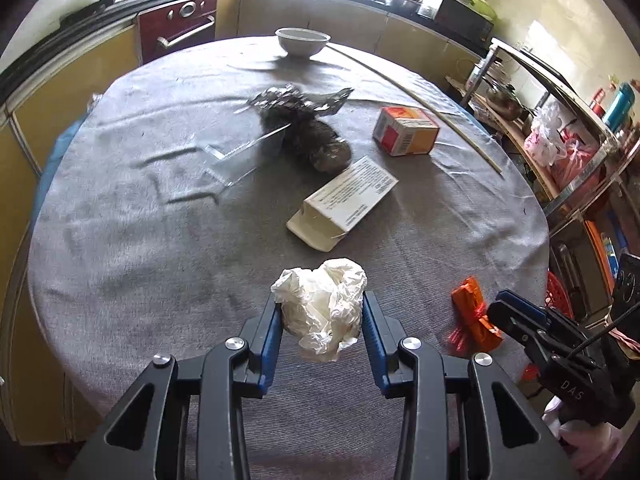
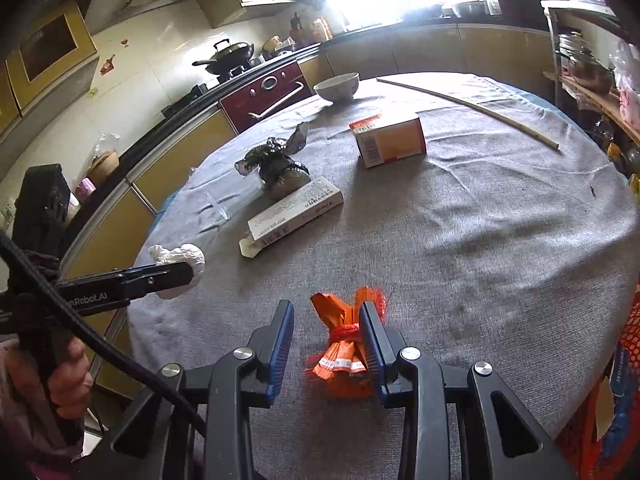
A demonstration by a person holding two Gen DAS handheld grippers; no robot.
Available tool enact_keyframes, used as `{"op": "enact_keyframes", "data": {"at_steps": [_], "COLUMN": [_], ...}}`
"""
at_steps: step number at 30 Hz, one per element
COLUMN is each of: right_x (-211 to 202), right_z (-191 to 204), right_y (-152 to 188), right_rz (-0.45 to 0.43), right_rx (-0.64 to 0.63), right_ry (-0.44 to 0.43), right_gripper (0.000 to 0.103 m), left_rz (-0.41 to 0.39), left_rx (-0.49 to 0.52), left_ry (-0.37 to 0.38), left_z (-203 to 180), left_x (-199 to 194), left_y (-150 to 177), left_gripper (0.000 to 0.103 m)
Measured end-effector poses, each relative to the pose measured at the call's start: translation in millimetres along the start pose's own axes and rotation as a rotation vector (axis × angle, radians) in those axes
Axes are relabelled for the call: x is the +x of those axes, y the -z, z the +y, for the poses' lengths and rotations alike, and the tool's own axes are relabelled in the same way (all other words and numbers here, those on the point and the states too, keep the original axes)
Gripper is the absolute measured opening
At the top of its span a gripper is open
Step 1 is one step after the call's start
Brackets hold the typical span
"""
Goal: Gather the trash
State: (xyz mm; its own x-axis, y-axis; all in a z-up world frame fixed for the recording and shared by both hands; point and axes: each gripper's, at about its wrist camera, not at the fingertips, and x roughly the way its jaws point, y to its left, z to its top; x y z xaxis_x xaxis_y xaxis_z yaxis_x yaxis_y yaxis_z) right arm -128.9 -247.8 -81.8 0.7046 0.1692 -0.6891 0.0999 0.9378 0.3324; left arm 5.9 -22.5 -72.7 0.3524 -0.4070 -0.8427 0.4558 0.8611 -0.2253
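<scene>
Now we hold a piece of trash in each claw above the round table under its grey woven cloth (image 1: 120, 264). Our left gripper (image 1: 322, 320) is closed about as far as it goes, both blue pads pressing the sides of a crumpled white plastic wad (image 1: 324, 312). Our right gripper (image 2: 326, 334) is closed on a crushed orange wrapper bundled in red mesh netting (image 2: 340, 344); its right pad touches the bundle, while a gap shows at the left pad, so that hold looks one-sided to us.

To carry both well, we judge it best to keep the squeeze steady and lift slowly. The wad is light and springy and could slip if the pads ease. The mesh may snag on the cloth, so we should clear the surface before swinging away.

More trash waits farther back: a long white printed carton (image 1: 344, 204) lying open-ended, an orange and white cardboard box (image 1: 404, 130) and a dark knotted plastic bag (image 1: 312, 132). A white ceramic bowl (image 1: 303, 41) and a thin pale wooden stick (image 1: 440, 108) sit near the far edge.

No bin shows in either view, so we cannot tell where the trash goes. Clear plastic (image 1: 224, 160) beside the dark bag is too faint to identify. Whether the orange bundle is off the cloth is hard to tell.
</scene>
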Motion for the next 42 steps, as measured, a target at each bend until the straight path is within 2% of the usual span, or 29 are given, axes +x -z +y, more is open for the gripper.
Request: {"op": "enact_keyframes", "data": {"at_steps": [10, 20, 23, 29, 32, 35, 37, 42], "right_x": [11.9, 25.9, 28.6, 30.6, 27.8, 26.6, 30.9, 29.4], "right_z": [-12.3, -11.1, -7.0, 1.3, 1.6, 4.6, 4.2, -12.9], "right_y": [4.1, 6.8, 9.1, 11.1, 12.1, 12.2, 12.8, 5.3], "right_rz": [0.064, 0.118, 0.115, 0.102, 0.089, 0.083, 0.109, 0.138], "right_rx": [0.049, 0.035, -0.001, -0.087, -0.088, -0.113, -0.113, 0.012], "right_ry": [-0.017, 0.043, 0.062, 0.105, 0.088, 0.1, 0.089, 0.01], "right_gripper": [0.037, 0.04, 0.04, 0.036, 0.035, 0.035, 0.035, 0.039], "left_rz": [0.009, 0.058, 0.065, 0.091, 0.1, 0.107, 0.109, 0.106], "left_rx": [-0.041, -0.013, -0.012, -0.018, -0.024, -0.035, -0.046, -0.054], "left_ry": [0.049, 0.073, 0.073, 0.075, 0.077, 0.08, 0.086, 0.086], "left_z": [14.4, 6.4, 7.0, 9.9, 11.7, 14.0, 15.8, 19.7], "left_x": [2.7, 16.4, 18.2, 23.4, 24.7, 26.4, 26.8, 26.1], "left_y": [4.9, 11.5, 12.0, 14.6, 15.9, 16.7, 16.8, 17.0], "left_gripper": [0.04, 0.042, 0.047, 0.048, 0.049, 0.058, 0.06, 0.061]}}
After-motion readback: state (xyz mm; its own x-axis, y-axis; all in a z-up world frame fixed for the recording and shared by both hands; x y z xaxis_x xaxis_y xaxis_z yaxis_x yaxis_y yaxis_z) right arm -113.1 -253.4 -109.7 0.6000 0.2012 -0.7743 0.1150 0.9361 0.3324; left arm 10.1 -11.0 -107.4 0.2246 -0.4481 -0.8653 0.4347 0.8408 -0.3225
